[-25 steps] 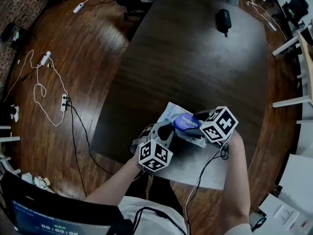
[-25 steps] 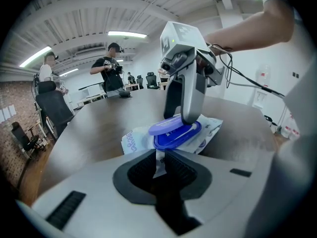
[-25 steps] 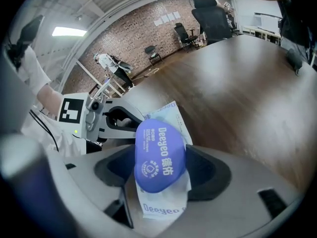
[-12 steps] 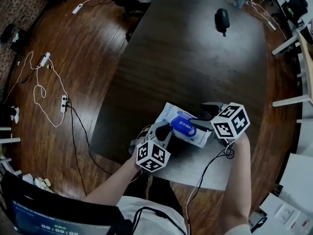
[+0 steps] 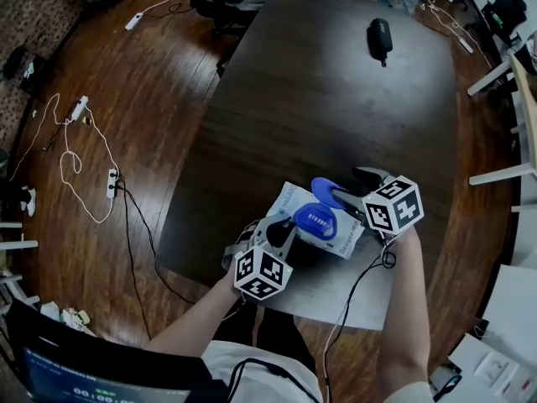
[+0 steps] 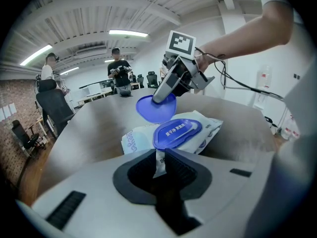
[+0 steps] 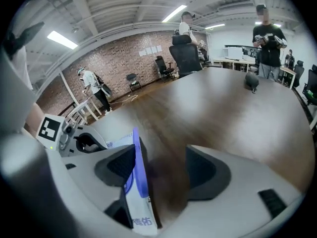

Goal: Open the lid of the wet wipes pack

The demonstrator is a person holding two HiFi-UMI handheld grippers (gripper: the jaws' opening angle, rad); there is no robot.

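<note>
The white wet wipes pack (image 5: 294, 201) lies near the front edge of the dark table (image 5: 336, 99). Its blue lid (image 5: 329, 193) stands raised above the blue oval frame (image 5: 314, 222). My left gripper (image 5: 281, 232) is shut on the pack's near edge seam (image 6: 159, 158), and the pack (image 6: 178, 133) stretches away from its jaws. My right gripper (image 5: 357, 190) is at the pack's far right side. In the right gripper view the lid (image 7: 135, 162) is edge-on against the left pad, with the jaws of the right gripper (image 7: 158, 167) apart. The raised lid (image 6: 156, 108) touches the right gripper's fingertip (image 6: 163, 94).
A black mouse-like object (image 5: 382, 36) lies at the table's far end. A grey sheet (image 5: 336, 288) covers the table's front edge under my hands. Cables and a power strip (image 5: 109, 175) trail on the wood floor at left. People (image 6: 119, 76) stand beyond the table.
The blue lid has gone from lying flat on the pack to standing raised. My right gripper drew back to the right with the lid. The left gripper kept its hold.
</note>
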